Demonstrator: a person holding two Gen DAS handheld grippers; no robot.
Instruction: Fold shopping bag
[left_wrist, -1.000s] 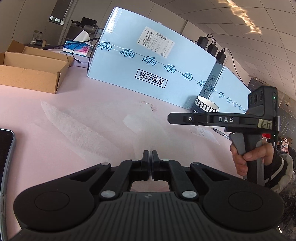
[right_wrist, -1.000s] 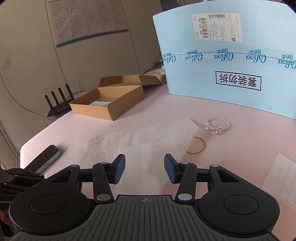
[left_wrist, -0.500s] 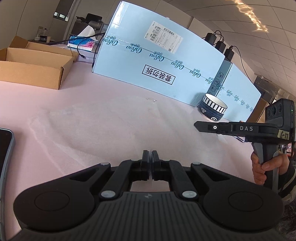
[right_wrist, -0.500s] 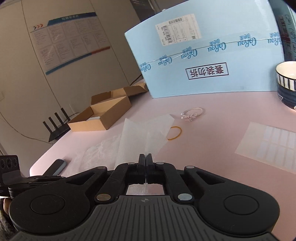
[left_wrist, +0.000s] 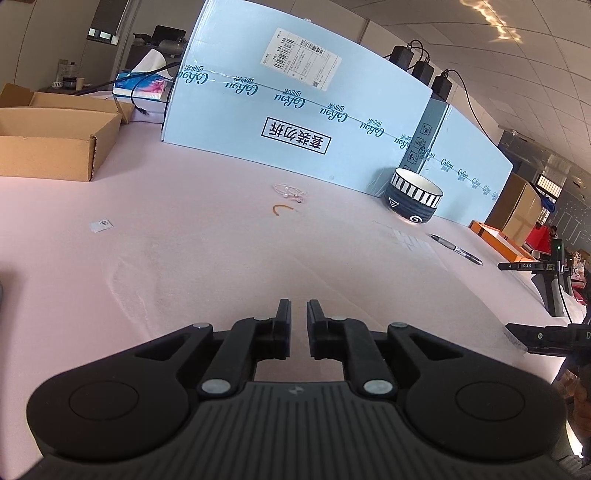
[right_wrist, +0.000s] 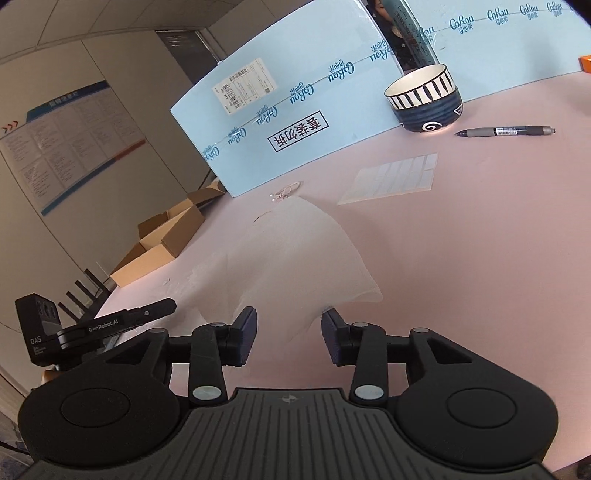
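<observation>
The shopping bag, a thin, half-transparent white film, lay on the pink table in front of the right gripper. One part of it stood up from the surface in a curved flap, and its near edge hung between the two blue pads without a visible press from either one. The jaws of this gripper had just been opening, so I judged that it had let the flap go after carrying it across for a fold. In the left wrist view the bag was only a faint wrinkled patch on the table. The left gripper had also just been opening; a narrow gap stood between its fingers and nothing was inside it. Probably it had been holding the other side down while the fold was made.

Farther away lay an orange rubber band and a thin wire ring, both close beyond the bag's far tip. To the right were a sheet of white labels, a pen and a striped bowl.

The big blue carton behind them carried the repeated word "CoRou" on its tape, a barcode sticker and boxed Chinese characters turned upside down. The left tool showed "GenRobot.AI" and "DAS".
</observation>
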